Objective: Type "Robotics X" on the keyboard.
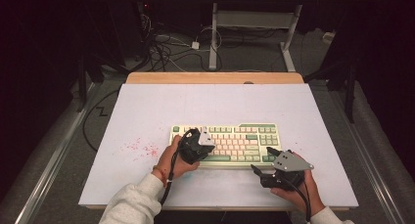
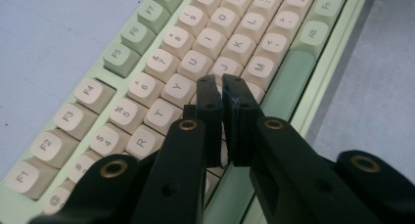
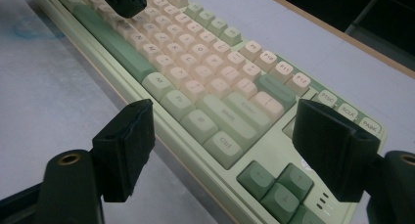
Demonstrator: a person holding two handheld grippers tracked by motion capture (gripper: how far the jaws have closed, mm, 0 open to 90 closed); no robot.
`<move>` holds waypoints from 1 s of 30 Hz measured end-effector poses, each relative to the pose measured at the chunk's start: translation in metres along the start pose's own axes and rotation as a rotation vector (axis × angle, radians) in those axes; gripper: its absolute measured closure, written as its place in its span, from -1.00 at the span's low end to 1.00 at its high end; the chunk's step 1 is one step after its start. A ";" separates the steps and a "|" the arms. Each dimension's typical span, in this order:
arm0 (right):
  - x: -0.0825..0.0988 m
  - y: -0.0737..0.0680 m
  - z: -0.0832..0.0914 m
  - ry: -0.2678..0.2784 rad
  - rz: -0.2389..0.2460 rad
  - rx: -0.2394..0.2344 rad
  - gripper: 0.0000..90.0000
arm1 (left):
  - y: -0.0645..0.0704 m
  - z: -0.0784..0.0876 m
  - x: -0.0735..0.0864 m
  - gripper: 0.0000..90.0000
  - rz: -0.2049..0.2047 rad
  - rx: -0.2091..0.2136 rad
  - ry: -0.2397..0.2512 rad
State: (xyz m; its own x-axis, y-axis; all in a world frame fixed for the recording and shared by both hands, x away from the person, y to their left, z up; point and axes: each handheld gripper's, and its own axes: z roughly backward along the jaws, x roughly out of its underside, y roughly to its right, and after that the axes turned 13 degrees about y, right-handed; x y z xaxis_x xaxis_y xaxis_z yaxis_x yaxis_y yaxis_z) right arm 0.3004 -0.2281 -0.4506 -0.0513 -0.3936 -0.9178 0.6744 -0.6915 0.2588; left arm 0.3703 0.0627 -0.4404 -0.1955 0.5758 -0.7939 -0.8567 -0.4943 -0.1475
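A: Where is the keyboard (image 1: 230, 143)?
B: Flat on the table (image 1: 147, 111), near the middle, its long edge facing the person.
A: And the left hand-held gripper (image 2: 219, 94)?
B: Over the keyboard's left half, tips down among the letter keys by Y and U, jaws nearly pressed together with nothing visibly pinched.
A: The right hand-held gripper (image 3: 230, 153)?
B: Just off the keyboard's near right corner, jaws spread wide and holding nothing, the arrow keys (image 3: 279, 182) ahead of them.
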 end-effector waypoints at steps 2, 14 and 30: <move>0.000 0.000 0.000 0.000 0.003 0.000 -0.46 | 0.000 0.002 0.000 0.85 -0.001 0.000 0.007; 0.000 0.000 0.000 -0.002 0.004 -0.001 -0.46 | -0.005 0.021 0.003 0.39 -0.017 -0.043 0.095; 0.001 0.003 0.000 -0.004 0.000 0.001 -0.46 | -0.006 0.042 0.017 -0.49 -0.032 -0.129 0.185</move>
State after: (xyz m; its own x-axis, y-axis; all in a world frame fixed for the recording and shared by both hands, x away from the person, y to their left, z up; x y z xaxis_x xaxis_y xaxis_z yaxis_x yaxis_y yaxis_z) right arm 0.3018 -0.2306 -0.4506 -0.0541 -0.3965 -0.9165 0.6739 -0.6917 0.2595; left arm 0.3518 0.1027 -0.4278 -0.0685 0.4691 -0.8805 -0.7908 -0.5636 -0.2388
